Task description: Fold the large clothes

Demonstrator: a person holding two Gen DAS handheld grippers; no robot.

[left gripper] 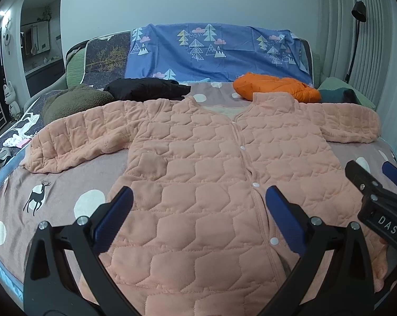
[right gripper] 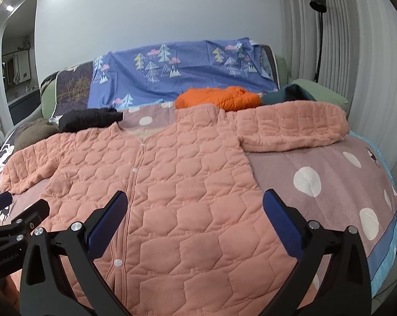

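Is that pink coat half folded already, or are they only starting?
Only starting. Done: the pink quilted coat lies spread flat on the bed, snapped shut, both sleeves out sideways. In hand: nothing; the left gripper and right gripper hover open above its hem. Left: every fold. The orange jacket and black garment behind look bundled, not neatly folded.

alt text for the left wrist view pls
A peach quilted jacket lies spread flat on a polka-dot blanket, snaps closed, sleeves out. The left gripper hovers over its hem, jaws open; the right gripper shows at right.
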